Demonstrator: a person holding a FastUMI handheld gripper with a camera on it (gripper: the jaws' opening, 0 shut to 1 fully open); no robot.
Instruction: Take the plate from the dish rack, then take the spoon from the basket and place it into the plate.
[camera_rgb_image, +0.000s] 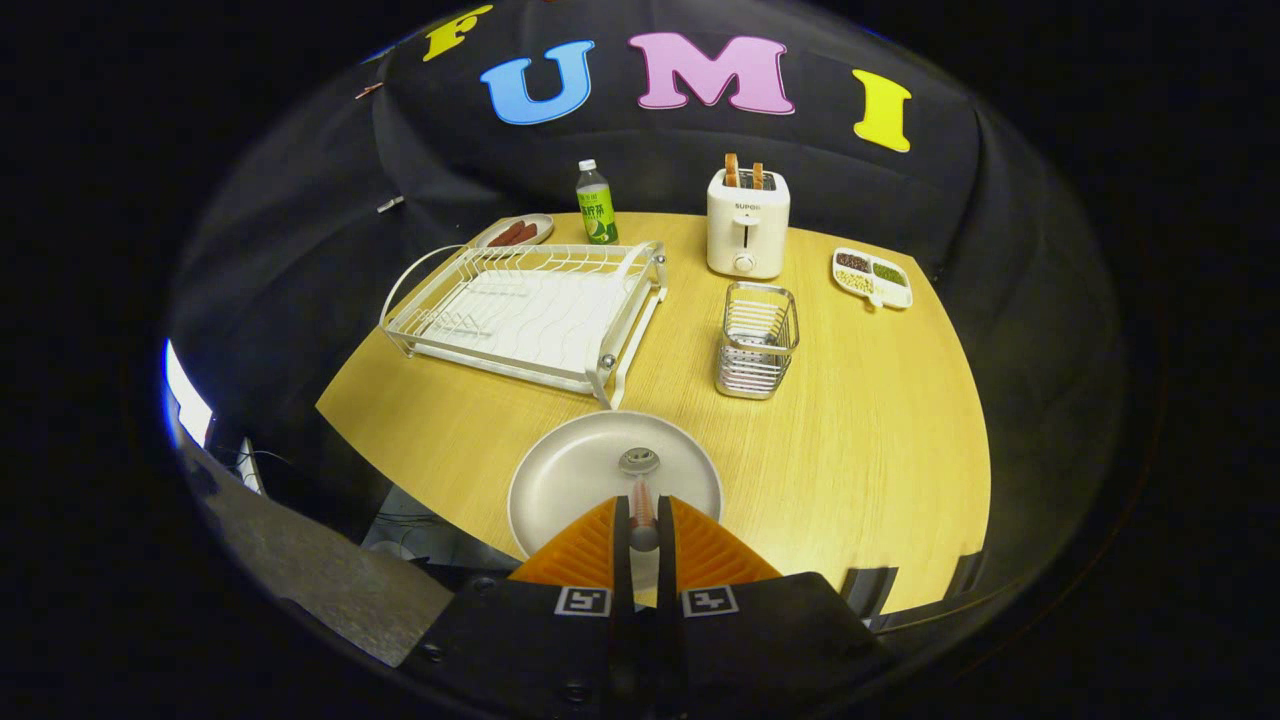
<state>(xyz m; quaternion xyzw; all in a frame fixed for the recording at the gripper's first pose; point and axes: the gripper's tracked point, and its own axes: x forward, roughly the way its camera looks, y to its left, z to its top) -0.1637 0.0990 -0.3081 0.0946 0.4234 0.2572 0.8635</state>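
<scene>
A: Fingers status?

B: Gripper (641, 515) has its orange fingers (585, 550) pinched nearly together on the handle of the spoon (640, 480). Both pads press on it. Spoon sticks out toward 12 o'clock, bowl end over the middle of the plate (560, 480). Can't tell if the bowl touches the plate surface or hangs just above.

A: Plate location?

B: On the wooden bench (880, 430), at the near edge, right under and just ahead of the fingers. Flat, off-white.

A: Rack and basket?

B: Dish rack (525, 310) sits beyond the plate at about 11 o'clock, white wire, its near corner just beside the plate rim. Wire basket (757, 340) at about 1 o'clock from the plate, upright, near but apart from it.

A: Anything else on the bench?

B: Toaster (748, 225) behind the basket at 12–1 o'clock, two slices standing in the slots. Green bottle (596, 205) upright behind the rack's far right corner. Small dish with reddish pieces (516, 233) to the bottle's 9 o'clock. Divided tray of grains (872, 277) at the toaster's 3 o'clock, near the far right edge.
</scene>
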